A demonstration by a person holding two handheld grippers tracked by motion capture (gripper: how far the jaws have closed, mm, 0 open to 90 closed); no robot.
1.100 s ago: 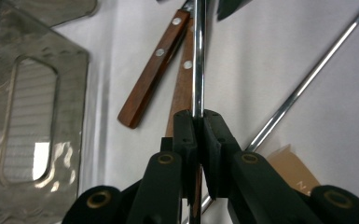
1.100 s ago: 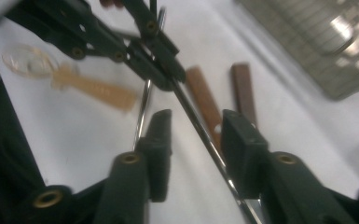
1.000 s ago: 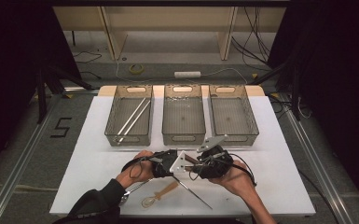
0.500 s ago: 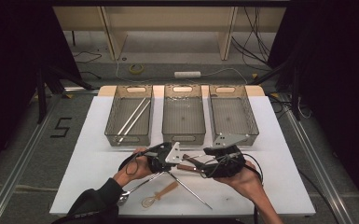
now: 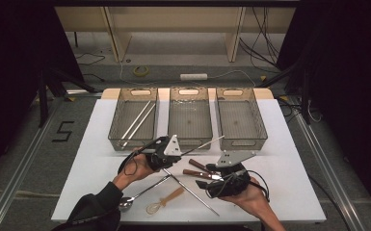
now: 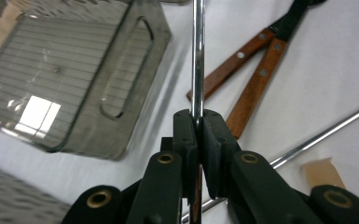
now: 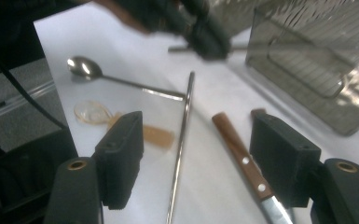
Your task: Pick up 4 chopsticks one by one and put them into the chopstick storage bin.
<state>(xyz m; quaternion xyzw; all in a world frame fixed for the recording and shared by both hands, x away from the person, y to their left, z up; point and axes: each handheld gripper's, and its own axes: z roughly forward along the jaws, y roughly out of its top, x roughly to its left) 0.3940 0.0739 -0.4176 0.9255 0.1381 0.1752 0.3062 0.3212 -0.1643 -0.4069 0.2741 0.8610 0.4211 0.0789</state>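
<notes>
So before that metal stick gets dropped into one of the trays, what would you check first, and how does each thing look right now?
1. Grip on the metal rod: ok. The left hand-held gripper has its jaws clamped on it.
2. Rod lifted off the table: ok, as far as the high view shows; it points toward the middle tray.
3. Matching tray: ok. The left tray already holds two similar rods and looks to have room.
4. Right hand-held gripper out of the way: ok. It is open, over a second rod and a wooden-handled knife.
5. How firmly the rod is seated: cannot tell.
</notes>
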